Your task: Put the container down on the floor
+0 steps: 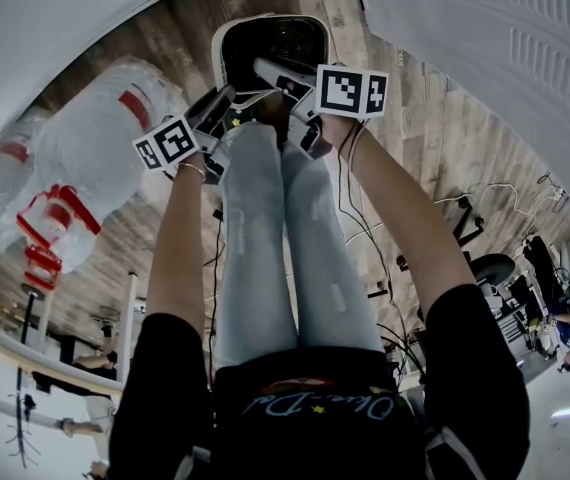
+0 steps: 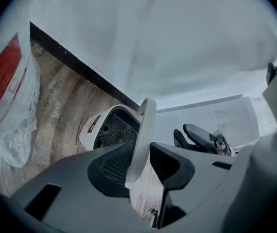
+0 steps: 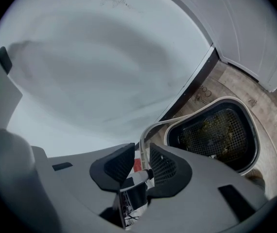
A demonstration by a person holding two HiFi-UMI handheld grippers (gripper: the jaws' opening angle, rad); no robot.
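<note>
- Gripping the container [image 1: 268, 46] from both sides: the left gripper [image 2: 139, 154] is clamped on a broad white flap at its rim, and the right gripper [image 3: 141, 161] pinches a thin white edge.
- The container lies just beyond both grippers, its mesh-lined mouth facing them, low over the wooden floor [image 1: 435, 138].
- It is probably not quite resting on the planks, so the move is straight down.

Floor: weathered grey-brown wood-plank floor [image 1: 435, 158], boards running diagonally.
Walls: smooth white wall panel [image 2: 167, 42], with a black base strip [image 2: 85, 74] where it meets the floor; white cabinet panel with pressed louvre vents [image 1: 535, 48].
Stock: large clear plastic water jugs with red handles [image 1: 85, 158], at left.
Furniture: black office chair [image 1: 490, 266], at right.
</note>
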